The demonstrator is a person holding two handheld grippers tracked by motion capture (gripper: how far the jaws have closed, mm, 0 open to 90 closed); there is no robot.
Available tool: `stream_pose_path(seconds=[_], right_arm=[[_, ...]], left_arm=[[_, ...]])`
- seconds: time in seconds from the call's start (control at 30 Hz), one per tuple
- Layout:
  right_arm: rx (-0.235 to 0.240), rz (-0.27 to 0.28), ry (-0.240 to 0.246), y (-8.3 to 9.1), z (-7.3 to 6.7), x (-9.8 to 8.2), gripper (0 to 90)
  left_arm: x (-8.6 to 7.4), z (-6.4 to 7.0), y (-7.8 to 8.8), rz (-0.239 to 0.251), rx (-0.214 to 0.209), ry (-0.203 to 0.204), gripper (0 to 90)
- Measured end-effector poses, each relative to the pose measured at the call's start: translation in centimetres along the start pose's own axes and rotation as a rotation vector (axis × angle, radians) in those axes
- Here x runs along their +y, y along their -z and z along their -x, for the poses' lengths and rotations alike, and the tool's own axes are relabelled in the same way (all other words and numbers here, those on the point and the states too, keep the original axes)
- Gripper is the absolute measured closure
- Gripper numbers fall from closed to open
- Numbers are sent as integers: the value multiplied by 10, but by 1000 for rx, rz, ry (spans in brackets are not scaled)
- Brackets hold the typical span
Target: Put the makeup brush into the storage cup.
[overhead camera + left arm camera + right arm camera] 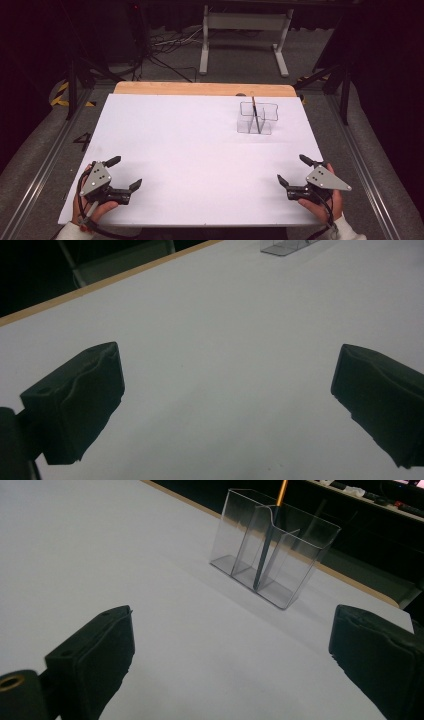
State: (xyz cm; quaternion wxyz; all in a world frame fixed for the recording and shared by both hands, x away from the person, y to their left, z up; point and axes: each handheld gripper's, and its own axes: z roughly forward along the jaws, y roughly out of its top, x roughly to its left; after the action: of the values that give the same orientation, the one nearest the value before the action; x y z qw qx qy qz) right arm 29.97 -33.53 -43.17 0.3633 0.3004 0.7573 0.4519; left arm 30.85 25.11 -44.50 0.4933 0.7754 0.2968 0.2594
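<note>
A clear plastic organizer (pixel 257 118) with several compartments stands on the white table top (pixel 190 150) at the back right. A dark pen with an orange upper end (pixel 254 111) stands upright in it. The organizer (pixel 272 545) and the pen (pixel 269 540) sit ahead of my right gripper (pixel 232 655), well beyond its wide-apart jaws. My left gripper (pixel 125 172) rests open near the front left corner, nothing between its jaws. My right gripper (pixel 293 169) rests open near the front right corner, also empty. The left gripper (pixel 227 395) faces bare white surface, with the organizer (pixel 287 246) far off.
A wooden edge strip (pixel 205 89) runs along the table's far side. Beyond it stand a white table frame (pixel 245 35) and cables on the grey floor. Metal rails (pixel 45 160) flank the table on both sides.
</note>
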Motion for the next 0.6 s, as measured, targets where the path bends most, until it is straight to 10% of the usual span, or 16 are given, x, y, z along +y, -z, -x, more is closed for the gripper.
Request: stream_pose_path(seconds=[0.6], right_arm=[[1,-9,1,-2,1,1,54]], left_arm=[[-2,-3,-2,-8,-3,2,14]])
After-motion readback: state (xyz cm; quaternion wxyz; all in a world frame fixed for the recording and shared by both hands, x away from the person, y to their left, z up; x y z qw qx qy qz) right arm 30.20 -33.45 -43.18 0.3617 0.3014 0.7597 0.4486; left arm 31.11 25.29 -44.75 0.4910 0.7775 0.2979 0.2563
